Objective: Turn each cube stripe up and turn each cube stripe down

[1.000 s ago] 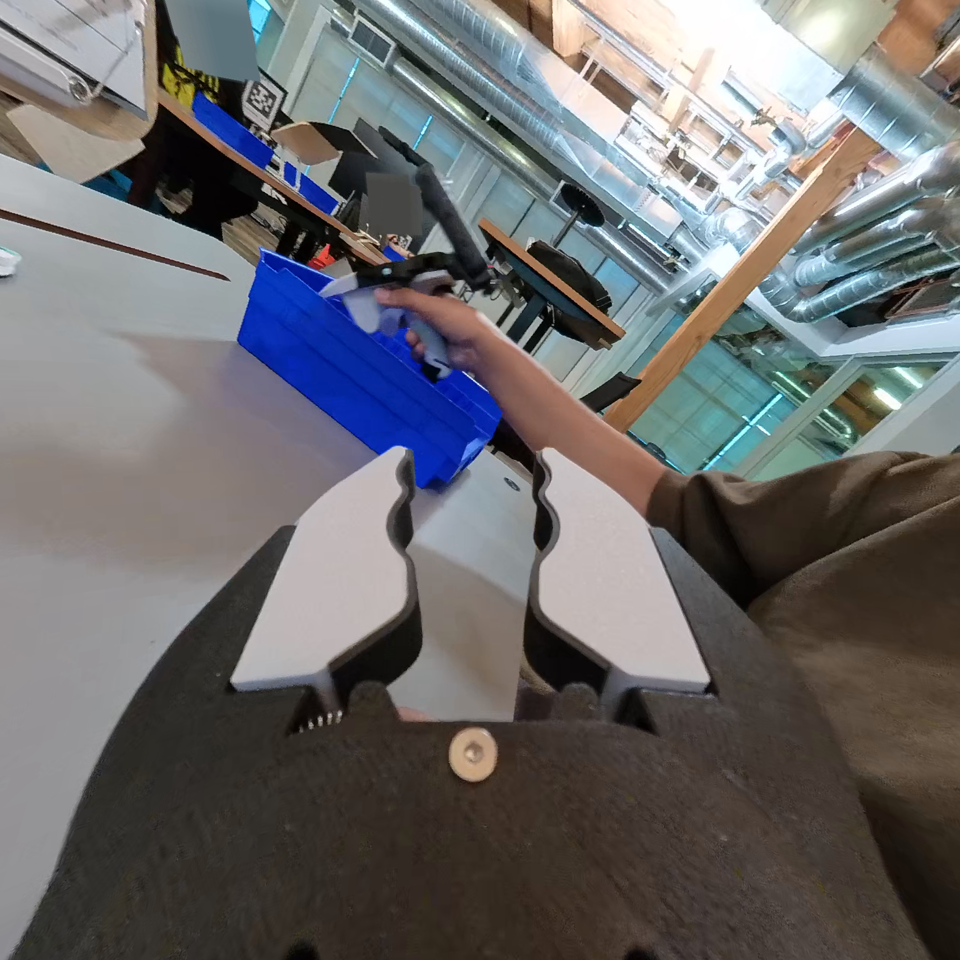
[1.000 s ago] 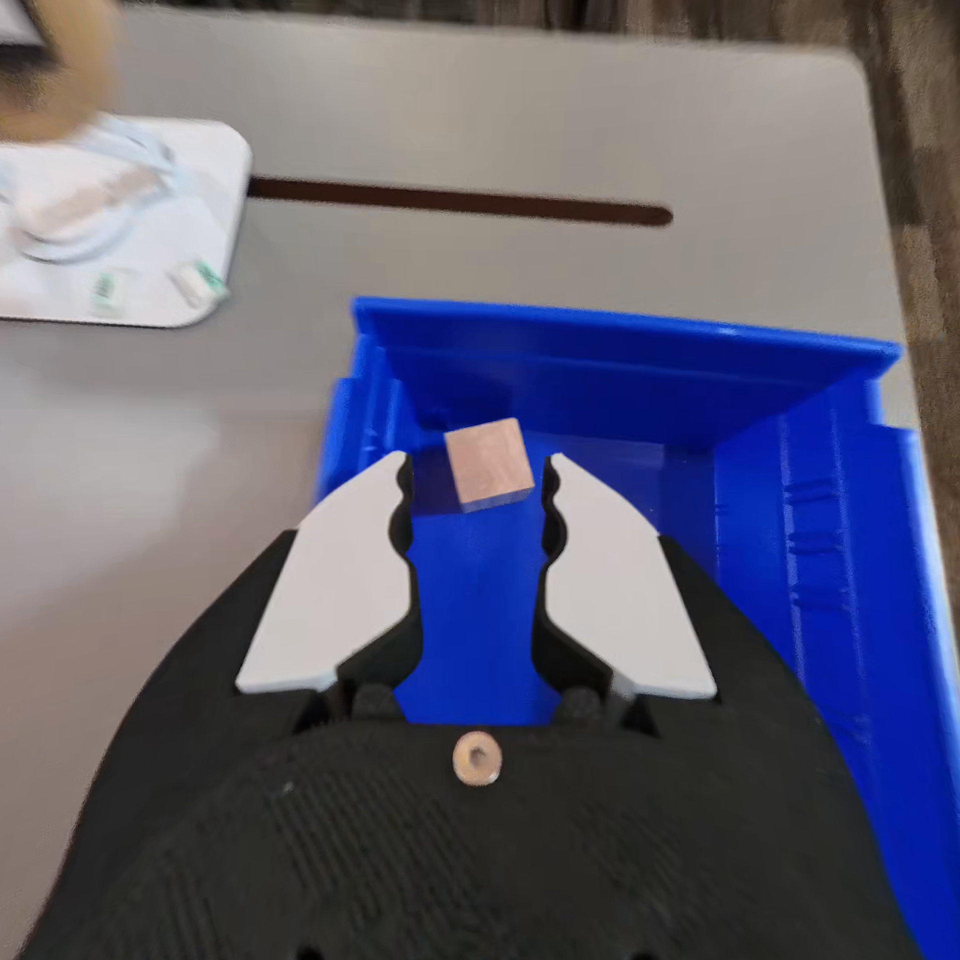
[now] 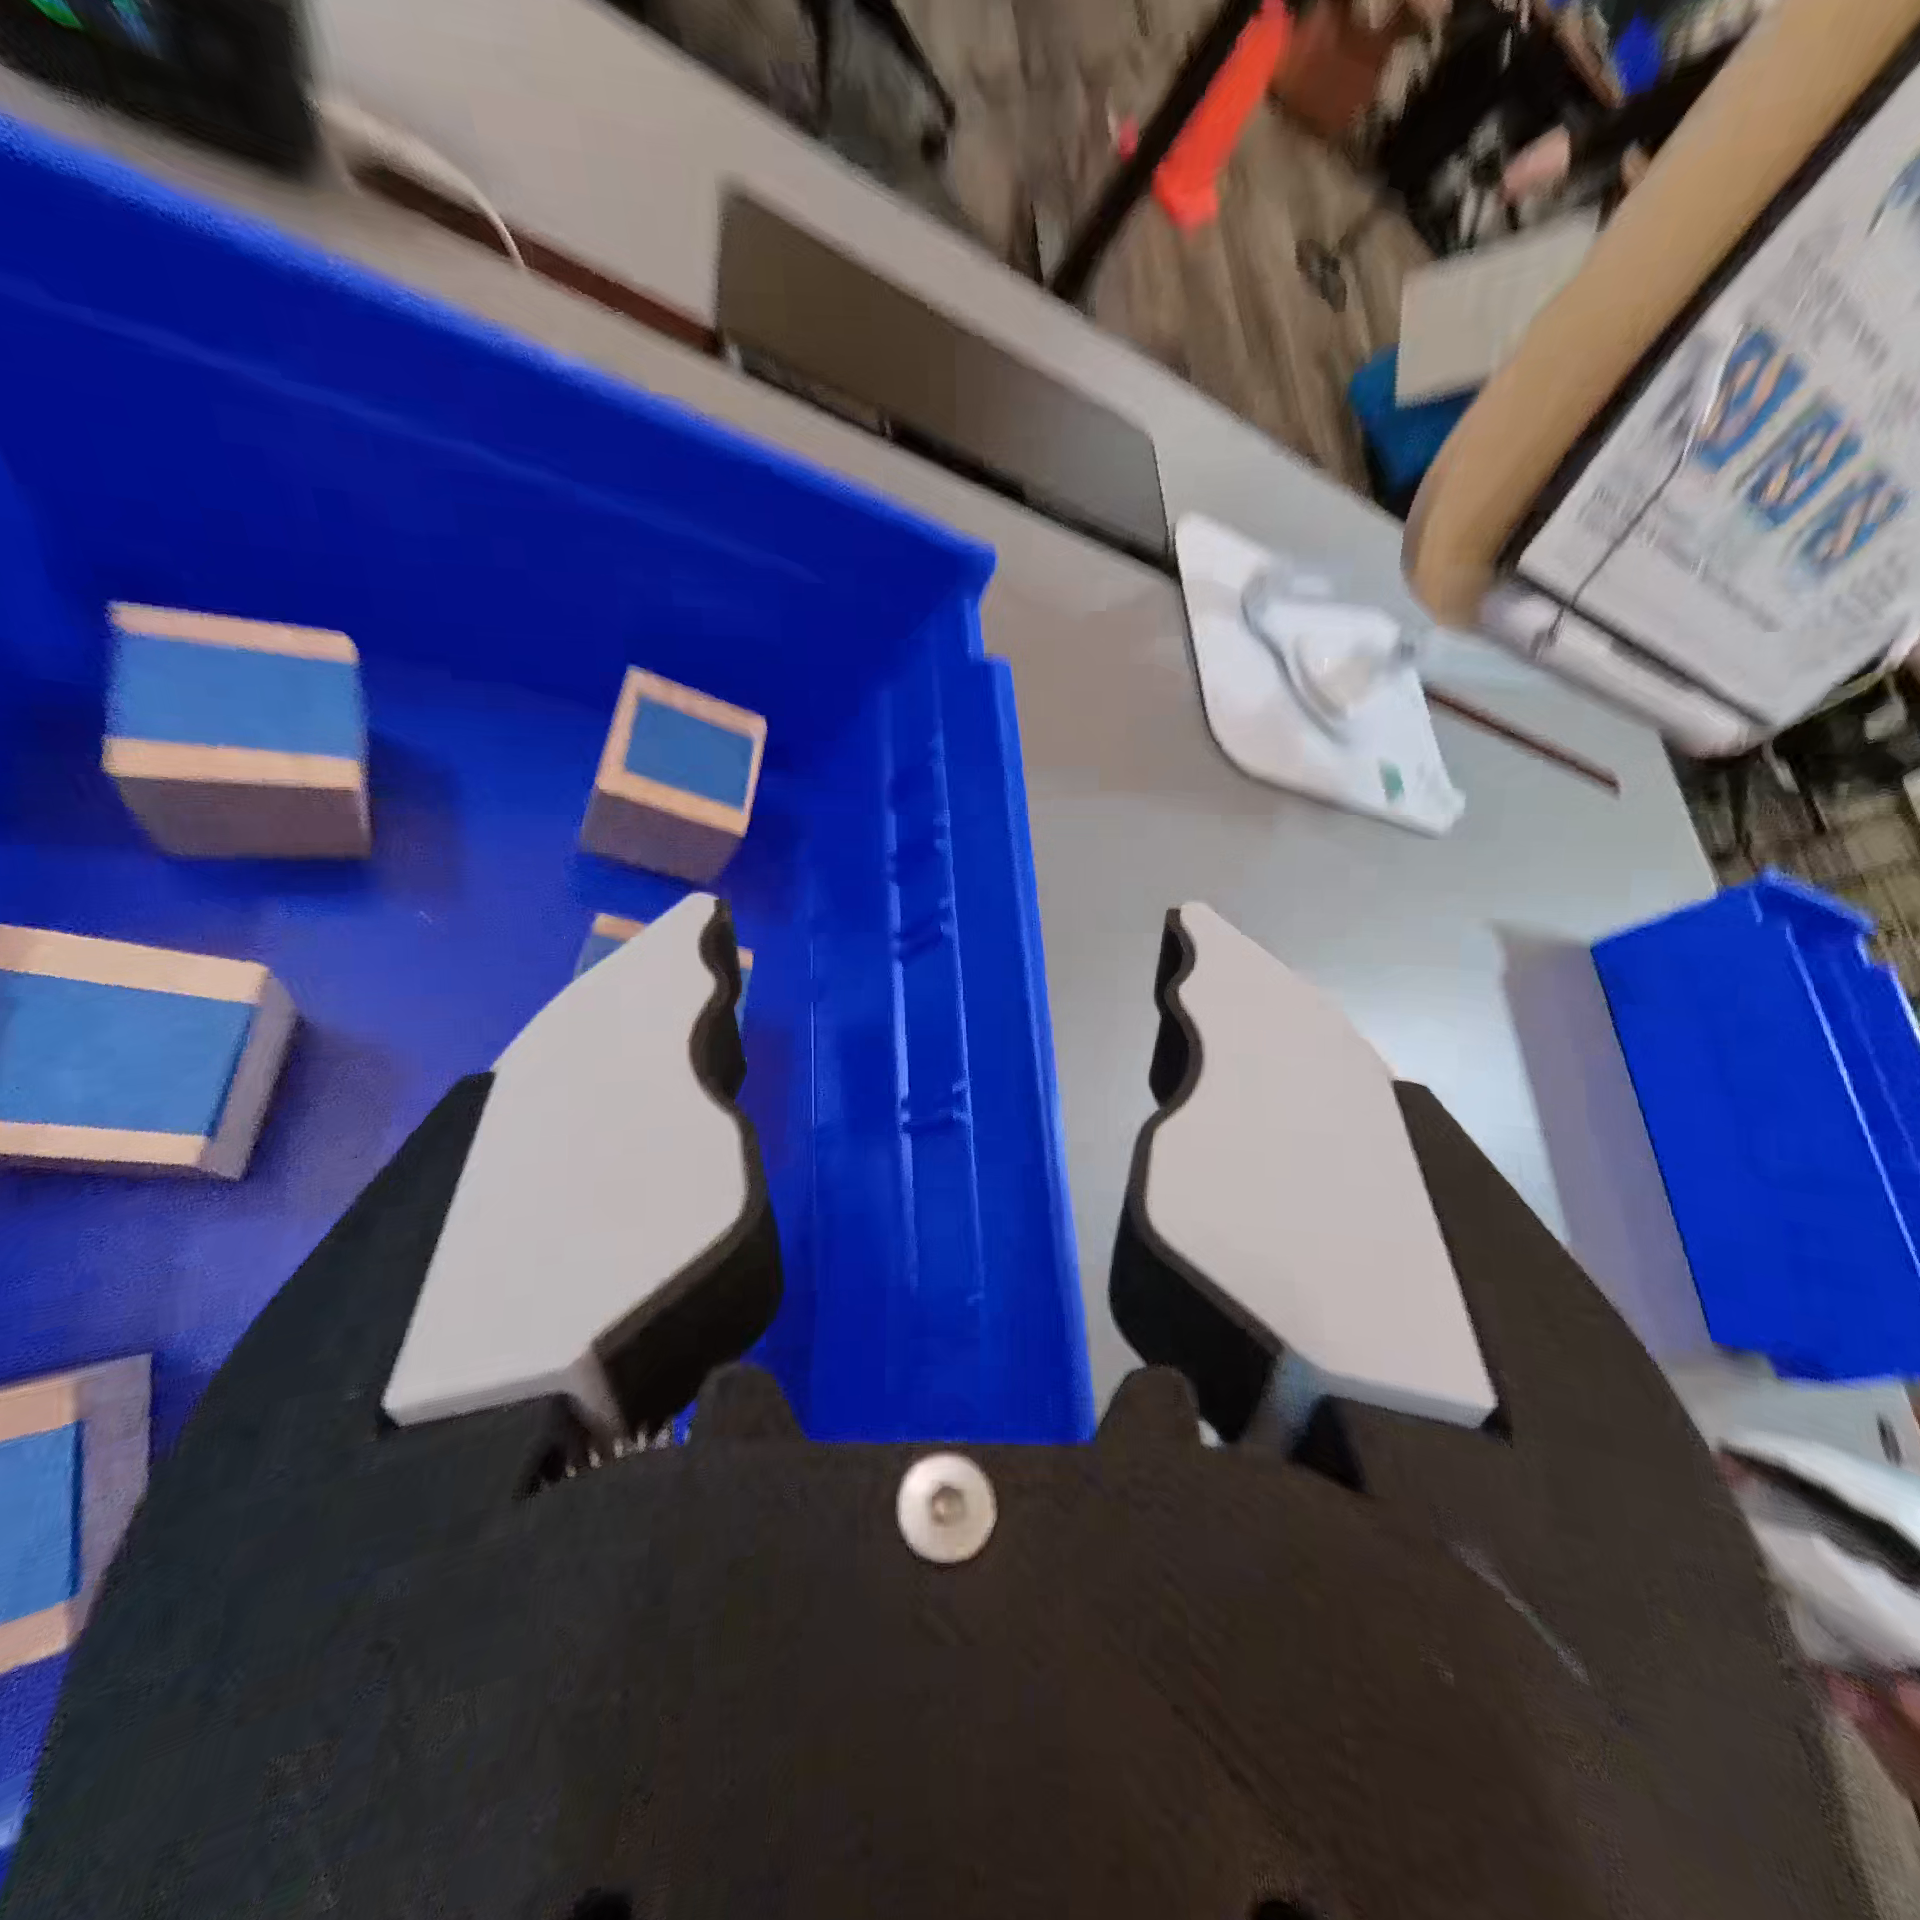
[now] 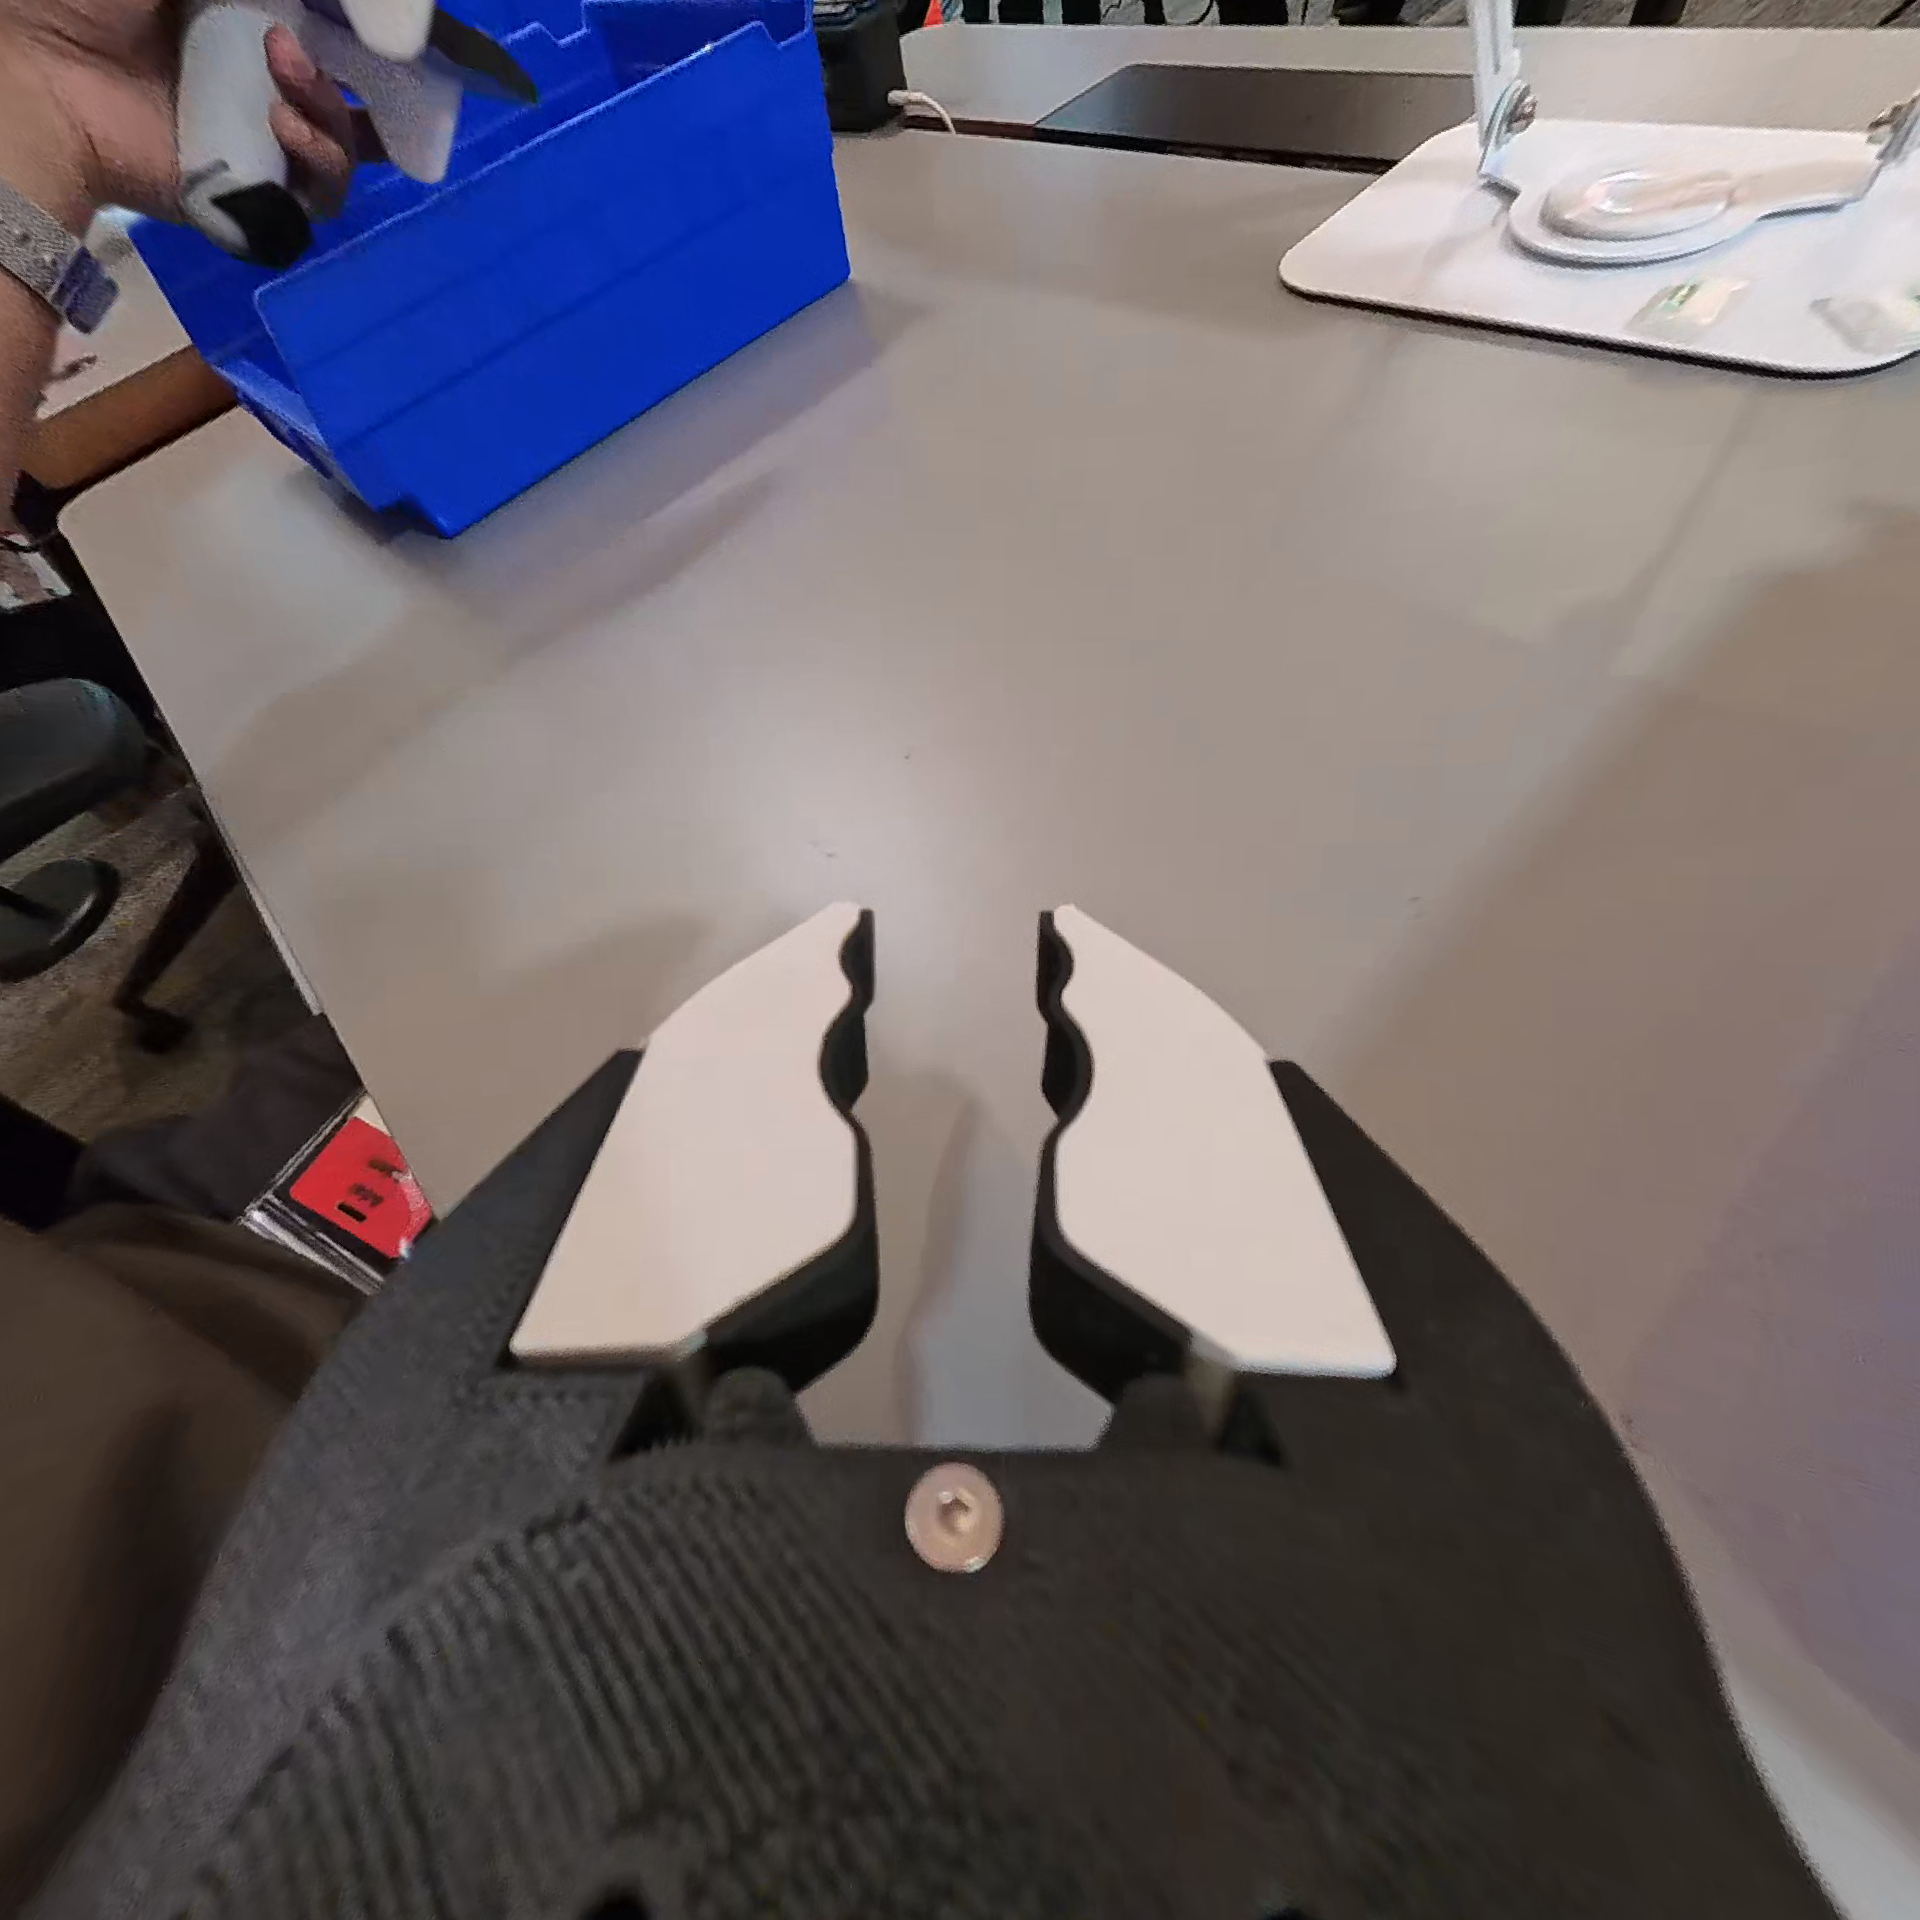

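Several wooden cubes lie in a big blue bin (image 3: 914, 644), each with a blue stripe facing up: one at the far left (image 3: 237, 727), one in the middle (image 3: 675, 774), one nearer (image 3: 125, 1049). Another cube (image 3: 608, 935) is mostly hidden behind my left finger. My left gripper (image 3: 940, 925) is open and empty, straddling the bin's right wall from above. My right gripper (image 4: 956, 920) is open and empty over the bare grey table (image 4: 1143, 623). In the right wrist view the bin (image 4: 540, 281) stands far left, with a hand holding the left gripper (image 4: 416, 94) above it.
A second, smaller blue bin (image 3: 1766, 1122) stands on the table to the right. A white stand base (image 4: 1610, 239) sits at the back right, also in the left wrist view (image 3: 1320, 675). The table edge (image 4: 208, 779) runs along the left, with a chair below.
My left gripper has tipped down from facing the room to over the bin of cubes, and opened wider. My right gripper has drawn back from a bin holding one cube to bare table.
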Demonstrator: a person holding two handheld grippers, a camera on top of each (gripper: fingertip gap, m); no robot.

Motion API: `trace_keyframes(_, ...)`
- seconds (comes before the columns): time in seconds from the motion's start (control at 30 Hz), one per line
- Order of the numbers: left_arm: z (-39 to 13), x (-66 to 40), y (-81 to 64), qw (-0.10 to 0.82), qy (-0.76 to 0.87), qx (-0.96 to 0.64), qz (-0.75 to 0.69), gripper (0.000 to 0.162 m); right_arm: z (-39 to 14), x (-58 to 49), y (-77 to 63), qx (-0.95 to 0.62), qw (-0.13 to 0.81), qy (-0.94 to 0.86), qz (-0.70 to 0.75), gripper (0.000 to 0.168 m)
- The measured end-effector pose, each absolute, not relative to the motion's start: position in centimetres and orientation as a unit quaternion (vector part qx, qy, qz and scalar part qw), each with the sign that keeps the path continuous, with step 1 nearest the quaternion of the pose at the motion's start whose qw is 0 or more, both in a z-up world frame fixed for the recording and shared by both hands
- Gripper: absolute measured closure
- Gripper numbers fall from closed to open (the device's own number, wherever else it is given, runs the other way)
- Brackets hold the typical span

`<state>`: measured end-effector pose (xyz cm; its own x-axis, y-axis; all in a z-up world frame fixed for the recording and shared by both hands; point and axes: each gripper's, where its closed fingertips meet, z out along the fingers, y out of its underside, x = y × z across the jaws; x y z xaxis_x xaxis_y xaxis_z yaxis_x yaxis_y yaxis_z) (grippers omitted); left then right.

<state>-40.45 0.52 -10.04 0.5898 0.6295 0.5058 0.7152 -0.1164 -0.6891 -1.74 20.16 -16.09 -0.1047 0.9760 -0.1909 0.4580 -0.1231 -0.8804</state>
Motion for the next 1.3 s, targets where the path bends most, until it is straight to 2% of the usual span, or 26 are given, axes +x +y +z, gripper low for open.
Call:
trace_keyframes(0.37, -17.9, -42.7, -2.2, 0.343, -0.436, -0.829, 0.069, 0.085, -16.9, -2.2, 19.4, -0.613, 0.247, -0.593, 0.460, 0.138)
trace_keyframes(0.47, -19.1, -42.3, -1.9, 0.331, -0.426, -0.840, 0.058, 0.097, -16.8, -2.0, 19.6, -0.617, 0.243, -0.585, 0.467, 0.138)
trace_keyframes(0.57, -19.4, -42.6, -2.0, 0.331, -0.431, -0.837, 0.066, 0.117, -16.5, -1.9, 19.8, -0.625, 0.230, -0.568, 0.484, 0.138)
trace_keyframes(0.63, -19.1, -42.8, -2.3, 0.332, -0.438, -0.832, 0.074, 0.117, -16.3, -1.8, 19.8, -0.630, 0.218, -0.555, 0.497, 0.138)
trace_keyframes(0.77, -15.1, -43.3, -2.8, 0.386, -0.450, -0.800, 0.096, 0.118, -16.0, -1.6, 20.1, -0.634, 0.212, -0.543, 0.509, 0.138)
trace_keyframes(0.97, -2.7, -39.7, 0.7, 0.594, -0.379, -0.709, 0.024, 0.119, -15.8, -1.6, 20.0, -0.626, 0.224, -0.549, 0.506, 0.135)
trace_keyframes(1.07, 2.7, -33.9, 4.7, 0.676, -0.284, -0.673, -0.099, 0.119, -14.7, -1.7, 19.6, -0.606, 0.235, -0.548, 0.526, 0.132)
trace_keyframes(1.13, 5.1, -28.3, 8.0, 0.702, -0.199, -0.644, -0.230, 0.120, -11.6, -1.9, 19.6, -0.565, 0.269, -0.516, 0.584, 0.131)
trace_keyframes(1.2, 6.2, -23.1, 11.1, 0.699, -0.141, -0.611, -0.344, 0.120, -8.4, -1.6, 20.1, -0.526, 0.301, -0.467, 0.644, 0.126)
trace_keyframes(1.3, 5.3, -16.4, 15.8, 0.668, -0.090, -0.595, -0.437, 0.120, -7.0, -0.9, 20.5, -0.511, 0.297, -0.433, 0.681, 0.116)
